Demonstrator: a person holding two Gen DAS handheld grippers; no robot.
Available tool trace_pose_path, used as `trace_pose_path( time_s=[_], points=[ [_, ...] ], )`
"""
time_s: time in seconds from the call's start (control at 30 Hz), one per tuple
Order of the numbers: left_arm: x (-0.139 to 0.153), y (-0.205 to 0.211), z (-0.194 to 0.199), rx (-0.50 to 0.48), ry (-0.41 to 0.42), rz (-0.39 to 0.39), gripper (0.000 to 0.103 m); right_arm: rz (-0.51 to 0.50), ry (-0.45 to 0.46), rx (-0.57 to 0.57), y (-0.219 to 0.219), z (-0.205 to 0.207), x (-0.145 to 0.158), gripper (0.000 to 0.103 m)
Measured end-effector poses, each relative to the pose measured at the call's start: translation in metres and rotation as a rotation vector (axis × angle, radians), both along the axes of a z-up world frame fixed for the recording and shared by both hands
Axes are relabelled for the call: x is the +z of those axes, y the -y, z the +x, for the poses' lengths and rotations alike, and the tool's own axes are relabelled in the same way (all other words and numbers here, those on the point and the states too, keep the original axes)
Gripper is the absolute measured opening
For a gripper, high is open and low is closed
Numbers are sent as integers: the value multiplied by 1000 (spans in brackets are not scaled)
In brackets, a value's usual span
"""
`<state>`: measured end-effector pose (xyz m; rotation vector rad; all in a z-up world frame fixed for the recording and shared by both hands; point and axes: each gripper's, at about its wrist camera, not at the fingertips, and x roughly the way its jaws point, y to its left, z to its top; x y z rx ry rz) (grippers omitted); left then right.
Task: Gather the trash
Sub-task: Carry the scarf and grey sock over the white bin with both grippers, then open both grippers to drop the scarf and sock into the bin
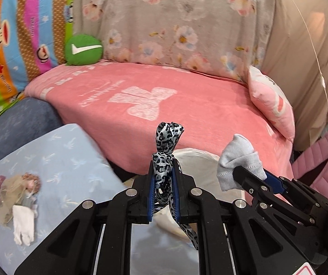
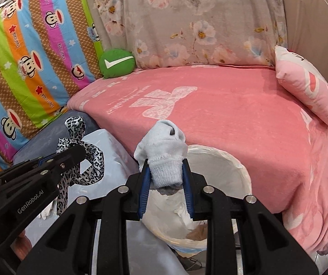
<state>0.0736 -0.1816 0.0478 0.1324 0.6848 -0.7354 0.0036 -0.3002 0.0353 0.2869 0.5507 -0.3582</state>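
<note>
1. Two claws hold trash: left claw point(image 1: 163, 171) pinches a leopard ribbon point(image 1: 166, 142), right claw point(image 2: 165, 171) clamps a sock point(image 2: 164, 158).
2. Bin point(image 2: 232, 160) sits just beyond and below the sock, nearer the right claw.

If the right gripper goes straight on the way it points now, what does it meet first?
Probably the pink blanket on the sofa, past the far rim of the white bin. The right gripper holds a sock, which would touch first. Depth is unclear.
</note>
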Motion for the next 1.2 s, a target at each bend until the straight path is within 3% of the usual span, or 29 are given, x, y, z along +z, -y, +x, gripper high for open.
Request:
trace_pose_path(
  time_s=[0.33, 0.7, 0.77, 0.8, 0.83, 0.9, 1.07, 1.2],
  points=[
    [-18, 51, -7, -100, -41, 28, 11, 26, -27, -60, 31, -17, -15, 26],
    [-24, 70, 0, -131, -63, 31, 13, 48, -46, -76, 43, -16, -24, 27],
    [-24, 70, 2, -131, -69, 27, 18, 48, -48, -75, 44, -15, -24, 28],
    [-24, 70, 2, -126, -68, 26, 33, 46, -47, -74, 44, -14, -24, 30],
    [-23, 68, 2, -111, -61, 24, 56, 43, -51, -74, 44, -13, -24, 32],
    [-20, 64, 2, -70, -28, 15, 72, 41, -57, -75, 45, -12, -25, 35],
    [-18, 56, 8, -49, -22, 13, 72, 42, -42, -78, 44, -12, -23, 50],
    [-16, 46, 10, -30, -16, 10, 72, 42, -40, -76, 42, -12, -21, 54]
  ],
)
